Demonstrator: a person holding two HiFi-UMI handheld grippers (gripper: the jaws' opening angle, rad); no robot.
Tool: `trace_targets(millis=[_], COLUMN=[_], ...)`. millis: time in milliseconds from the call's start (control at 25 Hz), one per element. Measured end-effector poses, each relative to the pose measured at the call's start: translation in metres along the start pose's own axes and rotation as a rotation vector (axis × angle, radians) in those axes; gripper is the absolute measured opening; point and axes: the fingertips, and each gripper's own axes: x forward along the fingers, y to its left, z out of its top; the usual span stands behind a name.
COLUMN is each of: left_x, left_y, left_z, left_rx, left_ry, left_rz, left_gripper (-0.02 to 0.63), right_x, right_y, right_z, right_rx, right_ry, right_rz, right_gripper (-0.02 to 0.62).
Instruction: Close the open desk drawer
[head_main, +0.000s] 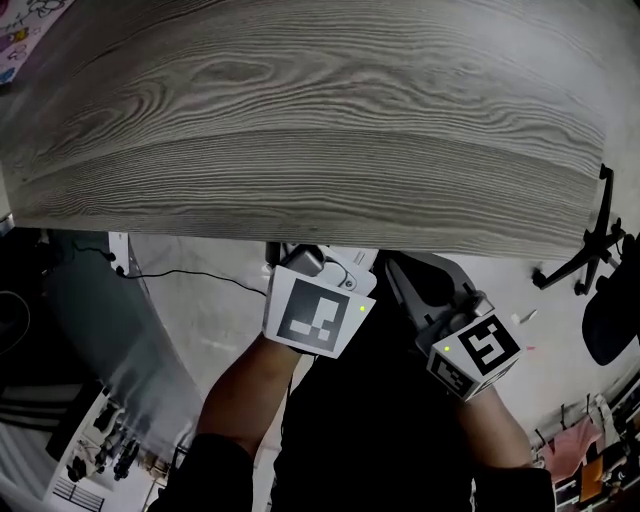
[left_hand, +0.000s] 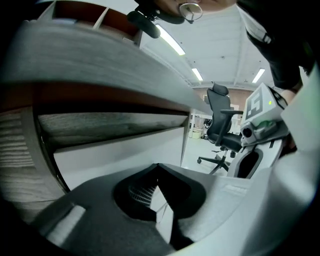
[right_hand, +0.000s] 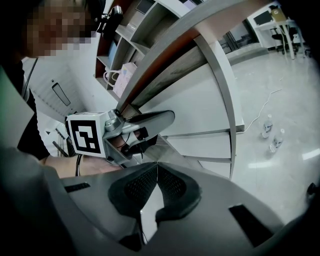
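The grey wood-grain desk top (head_main: 300, 120) fills the upper head view, and both grippers reach under its front edge. My left gripper (left_hand: 159, 166) is shut with nothing between its pads. It faces a grey wood drawer front (left_hand: 110, 125) just under the top, with a white panel (left_hand: 120, 152) below. I cannot tell how far out the drawer stands. My right gripper (right_hand: 156, 164) is also shut and empty, to the right of the left gripper (right_hand: 125, 131), aimed at the same desk edge (right_hand: 165, 60) and white fronts (right_hand: 200, 115). Both grippers' tips are partly hidden in the head view.
A black office chair (left_hand: 222, 127) stands on the floor beyond the desk, and another chair base (head_main: 590, 250) shows at the right. Two bottles (right_hand: 272, 134) stand on the shiny floor. A black cable (head_main: 190, 275) runs across the floor under the desk.
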Motion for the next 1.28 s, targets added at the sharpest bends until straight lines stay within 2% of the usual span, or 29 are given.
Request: trace_targets(millis=[280, 440, 680, 800, 1080, 1280], left_x=[-0.019, -0.045, -0.141, -0.178, -0.275, -0.343], left_y=[-0.005, -0.020, -0.044, -0.049, -0.064, -0.086], left_z=[0.006, 0.024, 0.093, 0.120, 0.178, 0.237], left_rx=[-0.013, -0.019, -0.093, -0.091, -0.144, -0.106], left_ry=[0.006, 0.004, -0.016, -0.059, -0.162, -0.261], left_rz=[-0.014, -0.021, 0.041, 0.106, 0.196, 0.229], left_gripper=[0.006, 0.006, 0.006, 0.006, 0.006, 0.006], right_x=[-0.012, -0.030, -0.092, -0.117, -0.169, -0.204], right_y=[0.018, 0.042, 0.136, 0.170, 0.253, 0.311], right_z=[0.007, 0.030, 0.061, 0.070, 0.057, 0.073], right_rx=[-0.045, -0.095, -0.204, -0.272, -0.317, -0.406], right_ry=[-0.015, -0.033, -0.061, -0.091, -0.082, -0.119], right_rz=[0.002, -0.016, -0.010, 0.022, 0.060, 0.092], right_gripper=[0.012, 0.014, 0.014, 0.014, 0.014, 0.014])
